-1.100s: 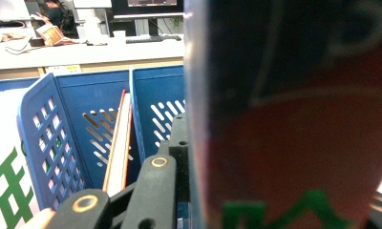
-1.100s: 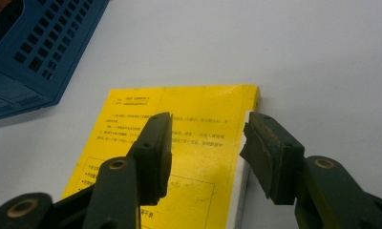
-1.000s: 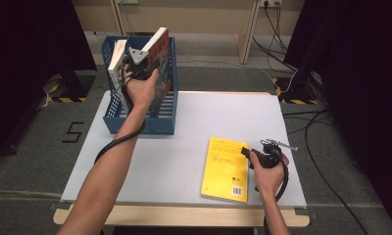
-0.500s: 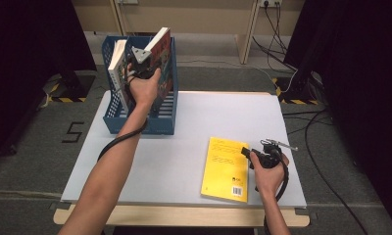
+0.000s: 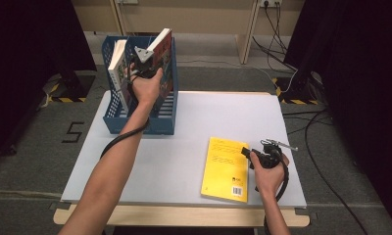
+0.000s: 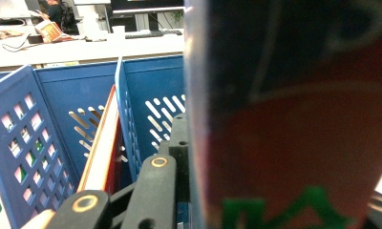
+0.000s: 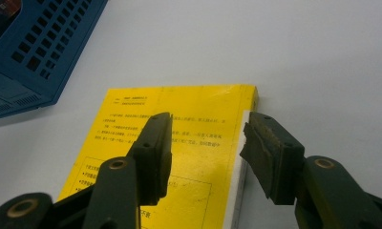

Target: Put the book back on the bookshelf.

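My left gripper [image 5: 146,62] is held over the blue file rack [image 5: 165,123] at the table's back left. It is shut on a dark red book [image 5: 162,45] that tilts to the right above the rack's right slot. In the left gripper view the book's cover [image 6: 284,119] sits between the jaws. A white book [image 5: 116,63] stands in the rack's left slot. At the front right a yellow book [image 5: 226,169] lies flat. My right gripper [image 5: 248,152] is open at its right edge, one jaw over the cover [image 7: 132,119] and the other past the edge.
The rack's perforated blue walls [image 6: 60,95] stand close around the held book, with an orange-edged book [image 6: 100,148] leaning in the slot beside it. The white table [image 5: 194,127] stretches between rack and yellow book. Cables [image 5: 302,112] run over the floor to the right.
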Demonstrator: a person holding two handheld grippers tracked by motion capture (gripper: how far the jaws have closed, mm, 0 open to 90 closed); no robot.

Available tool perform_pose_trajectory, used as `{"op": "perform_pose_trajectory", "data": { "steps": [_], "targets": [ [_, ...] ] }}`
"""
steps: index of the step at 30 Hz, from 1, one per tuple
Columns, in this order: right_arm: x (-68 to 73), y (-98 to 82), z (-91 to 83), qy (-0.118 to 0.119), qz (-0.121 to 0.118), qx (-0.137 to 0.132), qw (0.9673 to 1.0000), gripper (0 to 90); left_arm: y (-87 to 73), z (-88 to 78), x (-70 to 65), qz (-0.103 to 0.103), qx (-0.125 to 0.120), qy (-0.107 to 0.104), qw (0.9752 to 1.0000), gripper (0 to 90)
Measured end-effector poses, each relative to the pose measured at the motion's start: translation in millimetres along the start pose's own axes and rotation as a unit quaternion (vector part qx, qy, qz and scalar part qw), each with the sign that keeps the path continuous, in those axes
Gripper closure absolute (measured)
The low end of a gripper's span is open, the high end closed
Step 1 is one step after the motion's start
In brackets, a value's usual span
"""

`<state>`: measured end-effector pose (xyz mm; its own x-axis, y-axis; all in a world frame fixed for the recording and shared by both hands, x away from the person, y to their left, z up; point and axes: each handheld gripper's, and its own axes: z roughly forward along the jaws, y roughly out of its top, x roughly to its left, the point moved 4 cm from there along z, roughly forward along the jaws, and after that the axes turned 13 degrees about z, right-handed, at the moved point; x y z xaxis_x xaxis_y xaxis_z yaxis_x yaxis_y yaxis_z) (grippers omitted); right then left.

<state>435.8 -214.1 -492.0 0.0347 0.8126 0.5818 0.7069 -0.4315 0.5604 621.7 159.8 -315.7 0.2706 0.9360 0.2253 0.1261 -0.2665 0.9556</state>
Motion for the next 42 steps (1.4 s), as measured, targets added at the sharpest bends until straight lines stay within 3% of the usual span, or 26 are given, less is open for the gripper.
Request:
{"op": "perform_pose_trajectory", "data": {
  "steps": [10, 42],
  "targets": [
    [0.5, -0.2, -1.1, 0.000, 0.008, 0.000, 1.0000, 51.7, -5.4, 5.6, -0.4, -0.001, 0.006, -0.001, 1.0000, 74.0],
    [0.8, -3.4, 1.0, -0.003, -0.001, 0.007, 1.0000, 51.6, -20.0, 22.7, -1.6, 0.007, 0.020, 0.002, 0.9998, 74.0]
  ]
}}
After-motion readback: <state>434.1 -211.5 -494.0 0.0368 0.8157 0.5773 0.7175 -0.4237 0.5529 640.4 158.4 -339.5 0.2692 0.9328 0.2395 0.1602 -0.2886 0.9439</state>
